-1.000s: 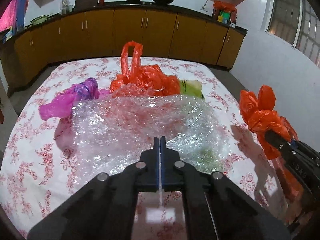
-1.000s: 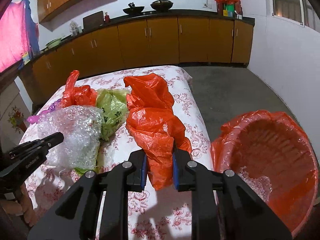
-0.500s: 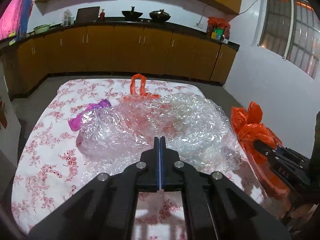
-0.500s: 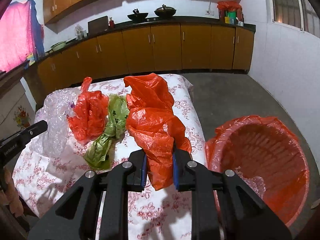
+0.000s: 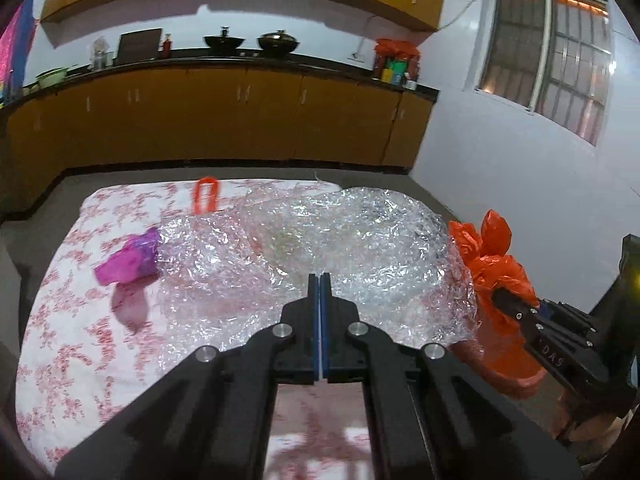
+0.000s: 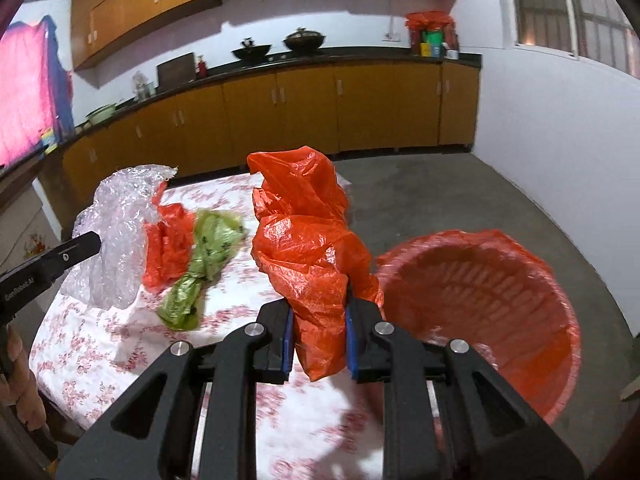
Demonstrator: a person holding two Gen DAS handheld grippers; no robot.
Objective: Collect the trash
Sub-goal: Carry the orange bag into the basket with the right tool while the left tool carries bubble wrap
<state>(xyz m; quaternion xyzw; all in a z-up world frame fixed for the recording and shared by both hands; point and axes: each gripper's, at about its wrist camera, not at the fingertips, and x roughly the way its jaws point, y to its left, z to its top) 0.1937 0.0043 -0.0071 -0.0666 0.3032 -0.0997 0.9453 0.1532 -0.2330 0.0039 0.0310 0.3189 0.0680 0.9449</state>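
My left gripper (image 5: 320, 280) is shut on a big sheet of clear bubble wrap (image 5: 340, 248) and holds it lifted above the flowered table (image 5: 80, 320); it also shows in the right wrist view (image 6: 116, 236). My right gripper (image 6: 316, 320) is shut on a crumpled orange plastic bag (image 6: 312, 240), held up beside the orange-lined trash basket (image 6: 500, 300). That bag shows at the right of the left wrist view (image 5: 492, 264). On the table lie a purple bag (image 5: 128, 260), a green bag (image 6: 204, 256) and another orange bag (image 6: 168, 248).
The basket stands on the grey floor right of the table's edge. Brown cabinets (image 6: 320, 108) with a black counter run along the back wall. A white wall and a window (image 5: 552, 52) are at the right.
My left gripper has lifted the bubble wrap up off the table, uncovering the orange and green bags. My right gripper has risen a little with the orange bag.
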